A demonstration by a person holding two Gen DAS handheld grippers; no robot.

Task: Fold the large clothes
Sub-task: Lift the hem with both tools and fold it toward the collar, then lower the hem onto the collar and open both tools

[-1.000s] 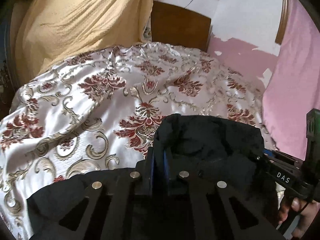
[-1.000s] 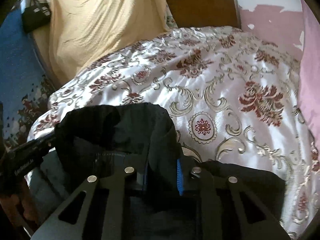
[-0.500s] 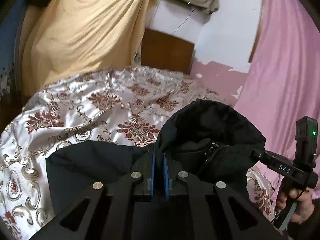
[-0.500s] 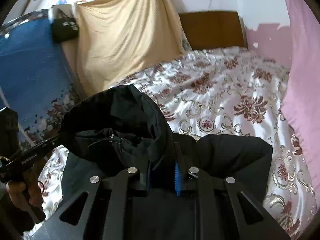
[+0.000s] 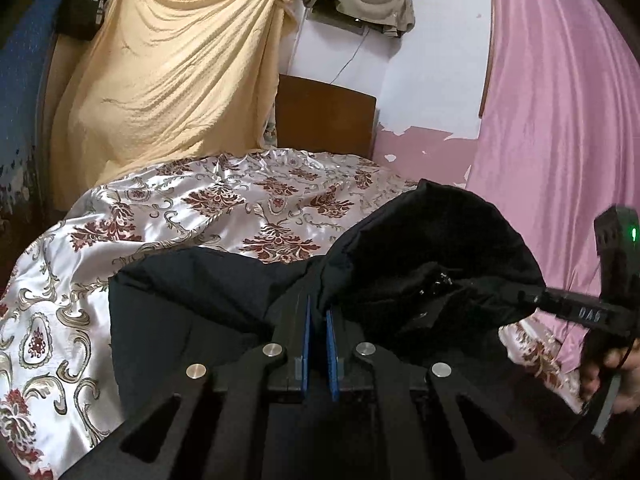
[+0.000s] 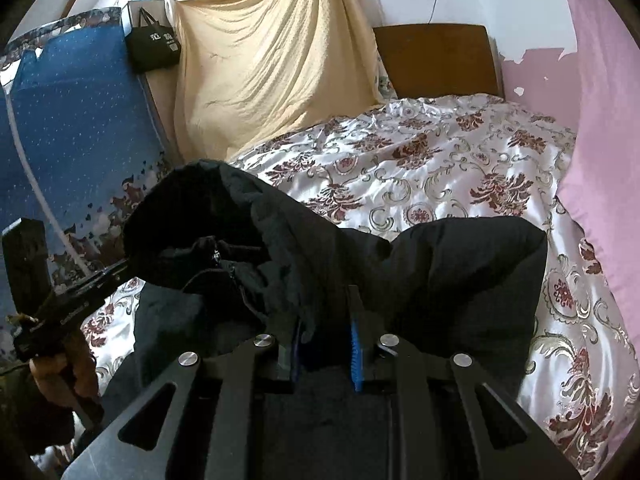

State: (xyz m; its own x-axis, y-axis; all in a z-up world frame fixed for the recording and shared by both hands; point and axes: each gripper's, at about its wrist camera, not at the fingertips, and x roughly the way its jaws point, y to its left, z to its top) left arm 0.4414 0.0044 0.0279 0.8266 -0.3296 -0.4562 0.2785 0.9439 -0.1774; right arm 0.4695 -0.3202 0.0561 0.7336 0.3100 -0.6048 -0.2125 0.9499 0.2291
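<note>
The black jacket (image 5: 208,308) fills the lower middle of both views, lifted above the floral satin bedspread (image 5: 168,208). Its hood (image 5: 436,240) rises at the right of the left wrist view and at the left of the right wrist view. The left gripper (image 5: 318,312) has its blue pads nearly closed and pinches a thin fold of the jacket. The right gripper (image 6: 324,320) has its jaws a little wider and clamps a thicker bunch. The fabric looks matte and padded; the bedspread is shiny.
</note>
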